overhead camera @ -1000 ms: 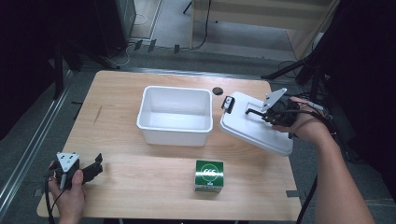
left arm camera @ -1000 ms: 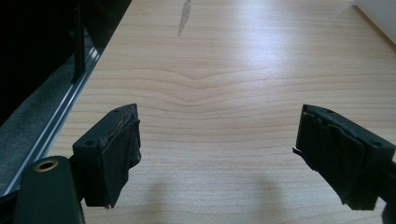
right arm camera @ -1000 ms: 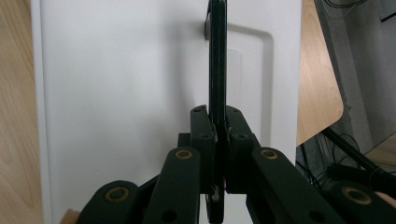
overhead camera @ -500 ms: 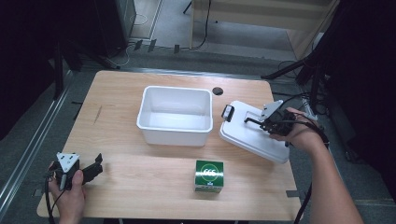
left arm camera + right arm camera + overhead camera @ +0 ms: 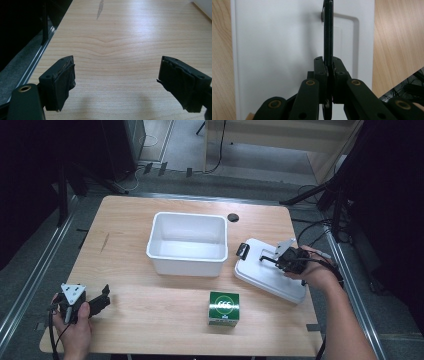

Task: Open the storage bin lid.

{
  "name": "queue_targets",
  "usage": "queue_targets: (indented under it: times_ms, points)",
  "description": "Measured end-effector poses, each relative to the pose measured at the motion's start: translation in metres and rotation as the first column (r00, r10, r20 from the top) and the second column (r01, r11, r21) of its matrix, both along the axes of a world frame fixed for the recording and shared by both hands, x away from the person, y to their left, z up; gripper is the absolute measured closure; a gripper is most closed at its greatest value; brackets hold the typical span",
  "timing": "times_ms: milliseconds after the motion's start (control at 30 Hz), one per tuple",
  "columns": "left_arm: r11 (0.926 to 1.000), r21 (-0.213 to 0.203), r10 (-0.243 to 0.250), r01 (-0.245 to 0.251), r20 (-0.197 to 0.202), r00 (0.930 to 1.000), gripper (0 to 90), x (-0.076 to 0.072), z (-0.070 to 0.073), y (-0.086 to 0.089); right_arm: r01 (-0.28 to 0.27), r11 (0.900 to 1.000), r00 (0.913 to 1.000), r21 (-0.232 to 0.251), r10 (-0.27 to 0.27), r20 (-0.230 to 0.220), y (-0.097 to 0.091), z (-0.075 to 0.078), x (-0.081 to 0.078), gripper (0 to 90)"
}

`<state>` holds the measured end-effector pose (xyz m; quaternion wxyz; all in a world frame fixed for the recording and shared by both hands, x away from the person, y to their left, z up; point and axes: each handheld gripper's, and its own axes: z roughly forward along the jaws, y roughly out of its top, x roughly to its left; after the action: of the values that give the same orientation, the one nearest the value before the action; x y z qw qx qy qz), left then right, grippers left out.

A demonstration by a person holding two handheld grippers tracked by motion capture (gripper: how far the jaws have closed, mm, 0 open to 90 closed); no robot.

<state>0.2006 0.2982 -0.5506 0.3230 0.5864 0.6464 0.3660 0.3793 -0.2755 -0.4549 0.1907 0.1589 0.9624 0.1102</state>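
Observation:
A white bin (image 5: 187,243) stands open-topped in the middle of the table. To its right lies a white lid (image 5: 267,279), low over or on the table top; I cannot tell which. My right gripper (image 5: 276,258) is shut on the lid's thin black handle (image 5: 328,30), which runs upright between the jaws in the right gripper view, with the lid (image 5: 274,50) behind it. At the table's front left corner my left gripper (image 5: 102,298) rests in the person's hand. Its jaws stand wide apart over bare wood, and the left gripper (image 5: 116,82) holds nothing.
A green box (image 5: 223,308) sits near the front edge, between the bin and the lid. A small dark round spot (image 5: 232,217) marks the table behind the bin. The wooden table (image 5: 125,220) ends close to the lid's right side.
The right hand has sunk and come nearer with the lid, which now lies lower and flatter beside the bin. The left hand has kept still.

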Motion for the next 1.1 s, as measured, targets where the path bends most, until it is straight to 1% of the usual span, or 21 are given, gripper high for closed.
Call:
queue_targets:
  times_ms: [133,300,333,367,467,533,567,600,667,700,767,800,833,867,933,967,1033,1067,1100]
  points:
    - [1.0000,-0.001,0.001,-0.001,0.000,1.0000,14.2,0.000,0.000,0.000,0.009,1.0000,1.0000,0.004,-0.009,-0.003,0.001,-0.005,-0.001,85.4]
    - [1.0000,0.002,0.002,-0.002,0.000,1.0000,14.2,0.000,0.000,0.000,0.011,0.9999,0.9999,-0.008,-0.011,0.003,0.003,-0.013,0.000,85.4]
    - [1.0000,0.003,0.003,-0.003,0.000,1.0000,14.2,0.000,0.000,0.000,0.015,0.9999,0.9999,-0.007,-0.015,0.003,0.003,-0.014,0.000,85.4]
    - [1.0000,0.005,0.002,-0.002,0.000,1.0000,14.2,0.000,0.000,0.000,0.019,0.9998,0.9998,0.005,-0.019,0.004,0.003,-0.014,0.000,85.3]
    - [1.0000,0.008,0.003,-0.003,0.001,1.0000,14.2,0.000,0.000,-0.001,0.018,0.9998,0.9998,0.009,-0.018,0.001,0.004,-0.014,-0.001,84.9]
    - [0.9999,0.011,0.007,-0.007,0.001,1.0000,14.2,0.000,0.000,-0.001,0.002,0.9997,0.9999,0.025,-0.001,-0.013,0.004,-0.014,-0.003,77.1]
    - [0.9999,0.011,0.007,-0.007,0.001,1.0000,14.2,0.000,0.000,-0.001,0.002,0.9997,0.9999,0.025,-0.001,-0.013,0.004,-0.014,-0.003,77.1]
    - [0.9999,0.012,0.008,-0.008,0.001,1.0000,14.2,0.000,0.000,-0.001,0.003,0.9995,0.9996,0.032,-0.002,-0.027,0.004,-0.013,-0.003,72.5]
    - [0.9999,0.014,0.009,-0.009,0.000,1.0000,14.2,0.001,0.000,-0.001,0.011,0.9994,0.9995,0.033,-0.010,-0.030,0.004,-0.011,-0.004,65.5]
    - [0.9999,0.014,0.009,-0.009,0.000,1.0000,14.2,0.001,0.000,-0.001,0.016,0.9990,0.9992,0.041,-0.015,-0.037,0.003,-0.010,-0.004,62.1]
    - [0.9998,0.016,0.009,-0.009,0.002,1.0000,14.2,0.001,0.000,-0.002,0.025,0.9982,0.9992,0.054,-0.023,-0.032,0.001,-0.007,-0.006,56.6]
    - [0.9998,0.015,0.011,-0.011,0.002,0.9999,14.1,0.000,0.000,-0.002,0.027,0.9970,0.9989,0.073,-0.025,-0.041,-0.001,-0.003,-0.007,50.6]
    - [0.9998,0.015,0.011,-0.011,0.002,0.9999,14.1,0.000,0.000,-0.002,0.027,0.9970,0.9989,0.073,-0.025,-0.041,-0.001,-0.003,-0.007,50.6]
    - [0.9998,0.016,0.014,-0.014,0.003,0.9999,14.1,0.000,0.000,-0.001,0.032,0.9962,0.9986,0.081,-0.028,-0.045,-0.002,-0.002,-0.008,47.6]
    - [0.9997,0.014,0.018,-0.018,0.003,0.9998,14.1,0.000,0.000,-0.001,0.038,0.9946,0.9978,0.097,-0.033,-0.057,-0.003,0.003,-0.010,38.4]
    - [0.9997,0.009,0.020,-0.020,0.005,0.9998,14.1,0.000,0.000,0.000,0.038,0.9941,0.9979,0.102,-0.033,-0.056,-0.003,0.005,-0.011,34.7]
    - [0.9997,0.007,0.021,-0.021,0.005,0.9998,14.1,0.000,0.000,0.000,0.062,0.9918,0.9961,0.112,-0.054,-0.070,0.000,0.010,-0.015,17.4]
    - [0.9998,0.009,0.020,-0.020,0.004,0.9998,14.0,0.000,0.000,0.000,0.065,0.9915,0.9958,0.112,-0.057,-0.071,0.001,0.011,-0.016,12.7]
    - [0.9998,0.010,0.018,-0.018,0.003,0.9998,14.1,0.000,0.000,0.000,0.063,0.9906,0.9944,0.121,-0.052,-0.091,0.003,0.015,-0.020,1.1]
